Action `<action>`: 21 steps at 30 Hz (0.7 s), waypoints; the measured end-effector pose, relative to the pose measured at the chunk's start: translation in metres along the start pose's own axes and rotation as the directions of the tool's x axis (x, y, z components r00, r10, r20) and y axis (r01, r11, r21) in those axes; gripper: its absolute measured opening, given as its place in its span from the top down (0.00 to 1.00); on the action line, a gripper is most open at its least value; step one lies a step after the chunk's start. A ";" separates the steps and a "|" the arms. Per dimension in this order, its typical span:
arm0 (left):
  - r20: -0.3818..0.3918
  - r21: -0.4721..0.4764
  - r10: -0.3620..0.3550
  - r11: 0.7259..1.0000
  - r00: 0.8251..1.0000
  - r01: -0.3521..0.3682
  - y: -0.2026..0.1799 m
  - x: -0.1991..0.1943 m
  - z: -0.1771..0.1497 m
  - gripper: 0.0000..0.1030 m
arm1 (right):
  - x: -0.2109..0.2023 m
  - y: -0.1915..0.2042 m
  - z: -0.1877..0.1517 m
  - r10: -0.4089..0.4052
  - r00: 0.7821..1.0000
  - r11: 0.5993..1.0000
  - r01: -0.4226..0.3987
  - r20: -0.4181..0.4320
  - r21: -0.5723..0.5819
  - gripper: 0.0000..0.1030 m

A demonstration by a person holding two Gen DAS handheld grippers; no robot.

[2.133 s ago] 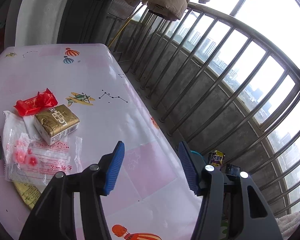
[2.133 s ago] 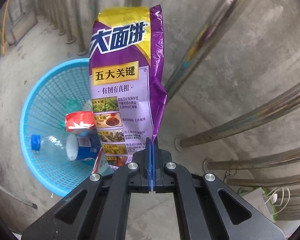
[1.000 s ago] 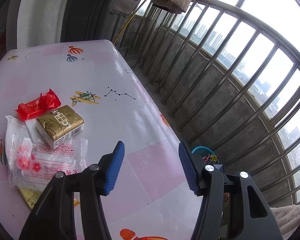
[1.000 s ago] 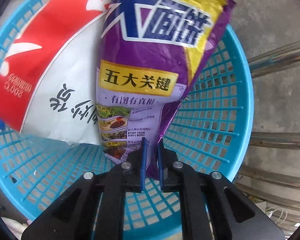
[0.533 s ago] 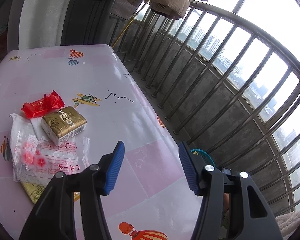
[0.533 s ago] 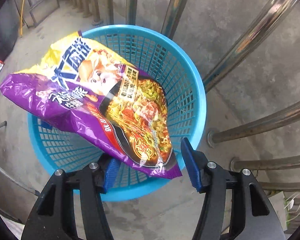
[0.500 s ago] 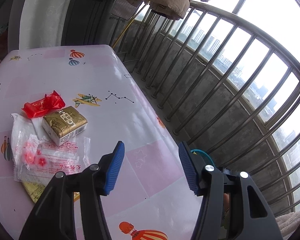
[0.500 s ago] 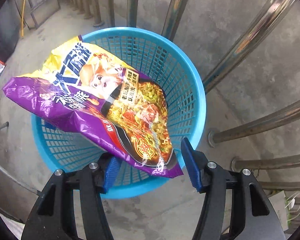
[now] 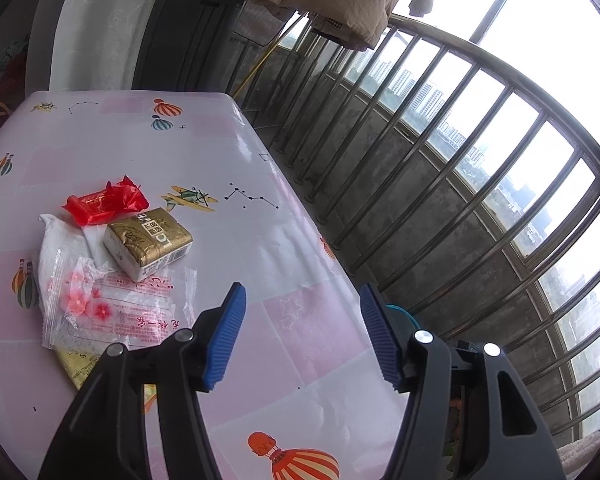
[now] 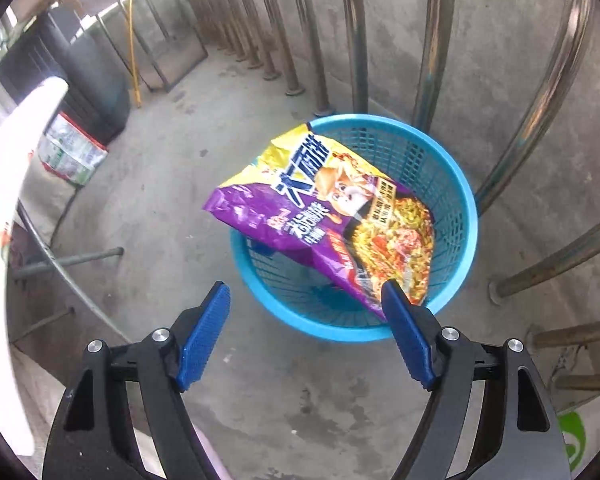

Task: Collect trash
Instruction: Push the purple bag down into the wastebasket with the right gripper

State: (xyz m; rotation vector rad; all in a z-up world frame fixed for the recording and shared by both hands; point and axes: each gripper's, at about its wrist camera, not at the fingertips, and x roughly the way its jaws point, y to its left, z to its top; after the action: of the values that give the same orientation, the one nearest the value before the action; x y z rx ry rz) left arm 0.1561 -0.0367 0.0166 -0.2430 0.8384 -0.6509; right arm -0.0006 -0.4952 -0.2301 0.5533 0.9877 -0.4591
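While the right hand-held gripper [image 10: 304, 336] hangs with jaws spreading, empty | purple noodle packet [image 10: 324, 216] lies ahead across blue basket [image 10: 456, 184] rim | left hand-held gripper [image 9: 302, 336] spread, empty above table [image 9: 204, 152]

On the table [image 9: 236, 184], a wrapper [image 9: 104, 204] lies behind a pack [image 9: 148, 240], which rests on a bag [image 9: 112, 308] nearer the camera, all at the left; the railing [image 9: 440, 184] runs along the table's right; on the floor [image 10: 180, 216] by the railing bars, a noodle packet [image 10: 328, 216] lies across the rim of the basket [image 10: 456, 208].
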 end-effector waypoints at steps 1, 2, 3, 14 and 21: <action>0.001 -0.001 0.000 1.000 1.000 0.000 0.001 -0.001 0.000 0.44 | -0.002 -0.003 0.007 0.046 0.999 0.998 -0.047 0.018 0.040 0.28; 0.001 0.000 0.002 1.000 1.000 -0.002 0.001 0.000 0.001 0.44 | -0.007 -0.005 0.009 0.087 0.996 0.992 -0.090 0.035 0.089 0.28; 0.001 0.000 0.003 1.000 1.000 -0.003 0.001 -0.001 0.001 0.44 | -0.008 -0.007 0.012 0.126 0.991 0.981 -0.133 0.055 0.139 0.28; -0.028 -0.023 0.006 1.000 1.000 -0.007 0.004 0.010 0.005 0.43 | 0.118 -0.043 0.042 0.060 0.971 0.857 0.069 -0.231 0.510 0.53; -0.052 -0.031 0.053 0.998 0.997 -0.054 0.010 0.022 0.009 0.43 | 0.174 -0.059 0.039 -0.049 0.948 0.778 0.234 -0.316 0.583 0.55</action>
State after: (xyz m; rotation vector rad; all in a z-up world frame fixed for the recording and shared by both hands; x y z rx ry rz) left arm 0.1779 -0.0431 0.0050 -0.2326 0.9025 -0.5960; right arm 0.0724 -0.5848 -0.3780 1.1694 1.1586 -0.8742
